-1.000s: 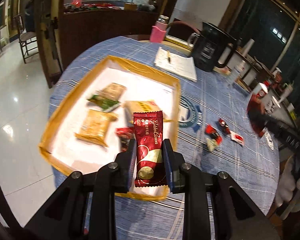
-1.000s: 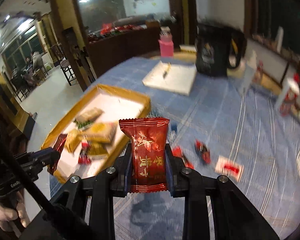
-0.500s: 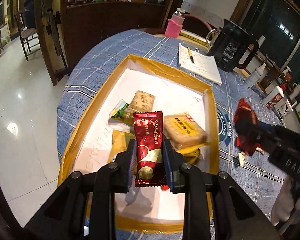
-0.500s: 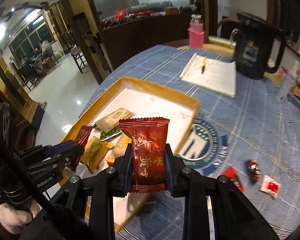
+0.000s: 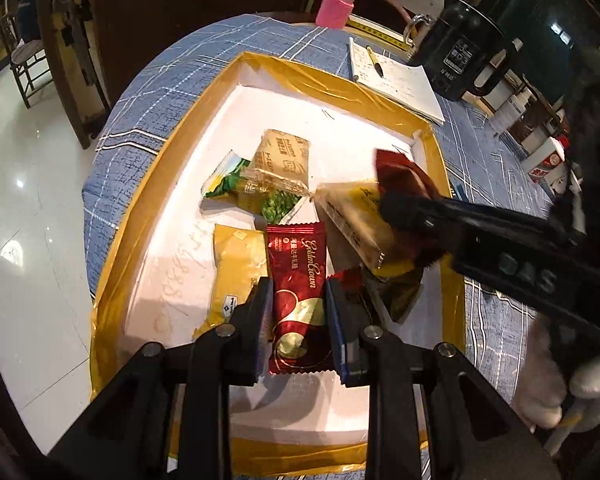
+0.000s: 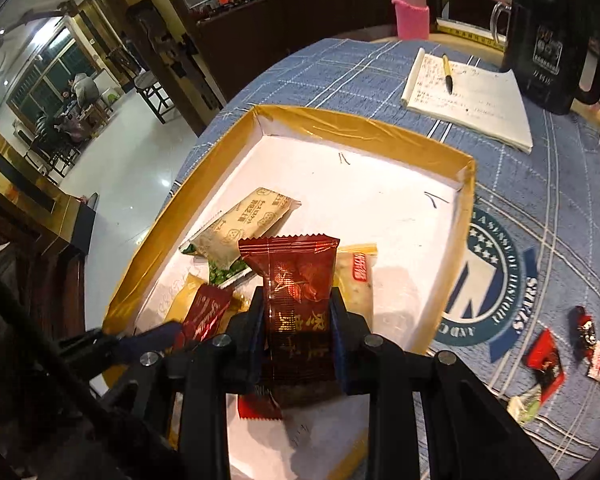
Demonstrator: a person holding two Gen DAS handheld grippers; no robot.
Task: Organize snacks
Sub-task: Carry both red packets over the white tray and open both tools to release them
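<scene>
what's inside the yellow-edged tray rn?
In the tray: a beige cracker pack lying over a green pea packet, plus yellow packs. Both grippers hold red packets above the pile, hiding whatever lies beneath them. The far half is bare white.

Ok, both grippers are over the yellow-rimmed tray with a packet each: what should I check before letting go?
1. Left gripper clamped on the dark red Golden Crown packet: ok.
2. Right gripper clamped on the red foil packet: ok.
3. Both packets above the yellow-rimmed white tray: ok.
4. Bare tray floor beneath each packet: not ok, other snacks lie there.
5. Grippers apart from each other: cannot tell.
6. Loose red wrappers on the blue tablecloth gathered: not ok.
</scene>
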